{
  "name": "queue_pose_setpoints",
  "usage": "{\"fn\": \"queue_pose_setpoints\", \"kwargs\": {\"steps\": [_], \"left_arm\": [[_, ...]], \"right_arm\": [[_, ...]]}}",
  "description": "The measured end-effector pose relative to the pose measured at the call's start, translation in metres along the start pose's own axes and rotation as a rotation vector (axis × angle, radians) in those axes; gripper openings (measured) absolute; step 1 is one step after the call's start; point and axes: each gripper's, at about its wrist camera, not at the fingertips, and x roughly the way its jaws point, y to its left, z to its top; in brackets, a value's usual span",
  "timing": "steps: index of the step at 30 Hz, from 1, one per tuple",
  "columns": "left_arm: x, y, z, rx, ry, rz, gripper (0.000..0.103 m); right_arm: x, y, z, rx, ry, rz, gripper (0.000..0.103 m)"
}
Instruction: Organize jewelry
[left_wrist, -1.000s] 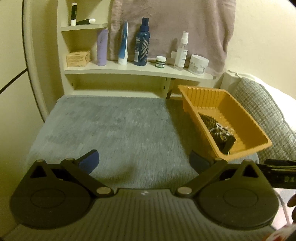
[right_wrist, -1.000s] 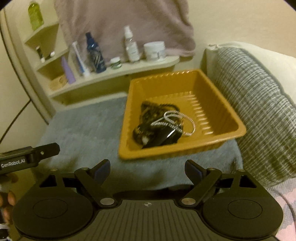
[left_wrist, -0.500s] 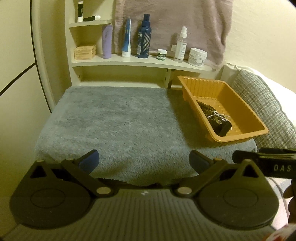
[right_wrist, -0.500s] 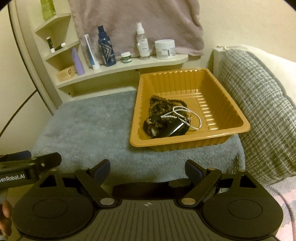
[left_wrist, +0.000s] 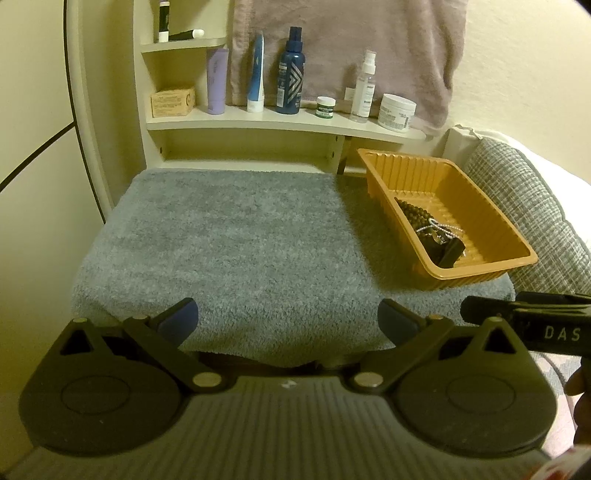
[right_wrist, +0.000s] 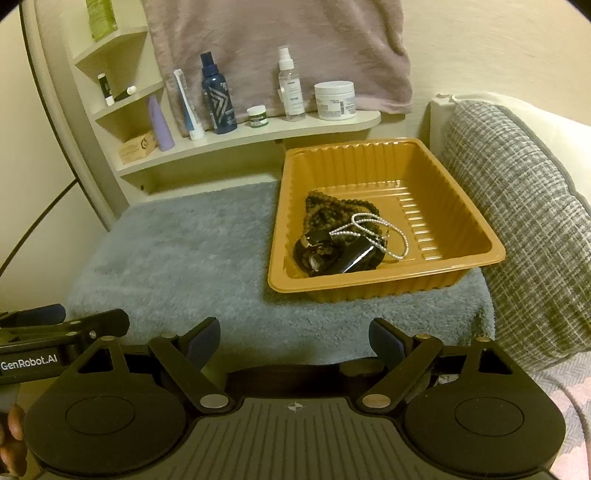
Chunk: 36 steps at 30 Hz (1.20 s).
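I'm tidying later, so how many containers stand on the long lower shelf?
7, left to right: box, purple tube, blue-white tube, dark blue bottle, green-lidded small jar, clear spray bottle, white tub. None looks hidden.

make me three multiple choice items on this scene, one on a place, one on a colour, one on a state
1. Where is the jewelry?
A. on the shelf
B. in the tray
C. on the towel

2. What colour is the tray?
A. orange
B. white
C. green

3. How does the right gripper stand?
A. shut on a chain
B. shut on nothing
C. open, holding nothing

Answers:
1 B, the beads and chain lie heaped inside the tray.
2 A, its ribbed walls are orange.
3 C, its jaws stand wide apart over the grey towel with nothing between them.
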Motion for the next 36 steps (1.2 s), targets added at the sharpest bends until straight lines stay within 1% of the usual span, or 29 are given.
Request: {"fn": "queue_pose_setpoints", "kwargs": {"steps": [36], "left_arm": [[-0.0024,0.0007,0.001,0.008,-0.013,-0.004,0.103]], "right_arm": [[-0.0027,-0.0004,0.0003,0.007,-0.015,-0.008,0.087]]}}
